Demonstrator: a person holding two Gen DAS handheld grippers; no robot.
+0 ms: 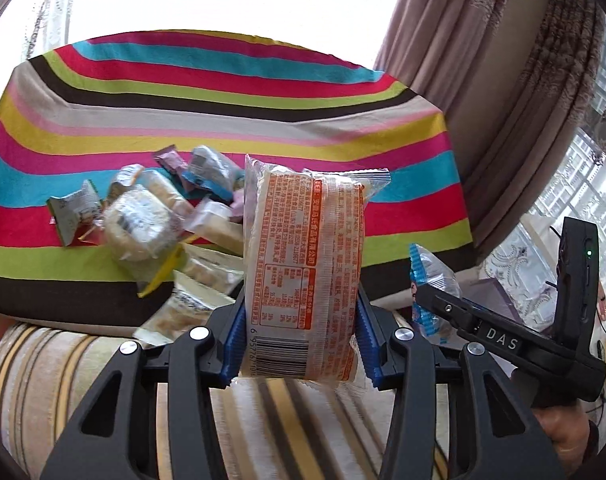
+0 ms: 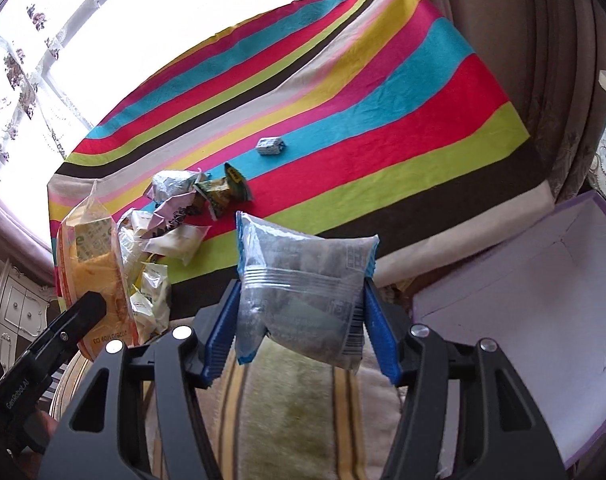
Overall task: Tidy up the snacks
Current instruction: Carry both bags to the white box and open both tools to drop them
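left gripper [image 1: 301, 340]: jaws squeezed onto the lower part of an orange-printed cake packet [image 1: 303, 268], barcode end at the jaws. Pinched low so it doesn't flop, I guess.
packet direction: long axis runs up and away from the jaws, top seal pointing at the striped table [image 1: 223, 92], held off it, nearer than the pile.
right gripper [image 2: 301, 328]: jaws closed on the lower half of a clear blue-edged snack bag [image 2: 303, 276], in the air off the table's near edge.
bag direction: long axis sideways across the jaws, crimped blue ends left and right.
snack pile [image 1: 159, 232]: loose wrappers heaped on the table's near-left part; one small blue packet [image 2: 270, 145] lies apart, further in.
purple box [image 2: 535, 300]: open, just right of the table, probably where stuff goes.
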